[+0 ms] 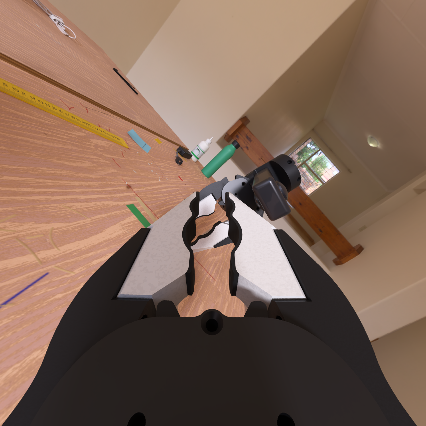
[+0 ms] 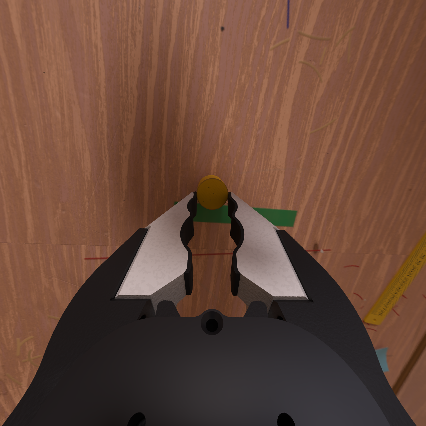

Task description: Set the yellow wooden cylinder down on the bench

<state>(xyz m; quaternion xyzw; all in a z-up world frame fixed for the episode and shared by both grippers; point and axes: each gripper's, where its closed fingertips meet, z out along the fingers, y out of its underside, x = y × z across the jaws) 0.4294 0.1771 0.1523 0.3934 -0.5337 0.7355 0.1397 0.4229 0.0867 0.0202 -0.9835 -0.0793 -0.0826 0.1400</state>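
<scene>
— How does the right black two-finger gripper with white finger plates (image 2: 212, 196) stand?
— It points down, its black fingertips (image 2: 193, 198) closed against something round and clamped at the very tips.
— And the left black two-finger gripper with white finger plates (image 1: 212, 198)?
— Rolled sideways, fingers parted with nothing between them. The right gripper shows just beyond its tips, its dark body tilted to the far right.

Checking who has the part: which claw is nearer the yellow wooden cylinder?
Right. The right claw grips the yellow wooden cylinder at its fingertips, above the bench. The left claw is empty; the cylinder isn't visible in its view.
</scene>
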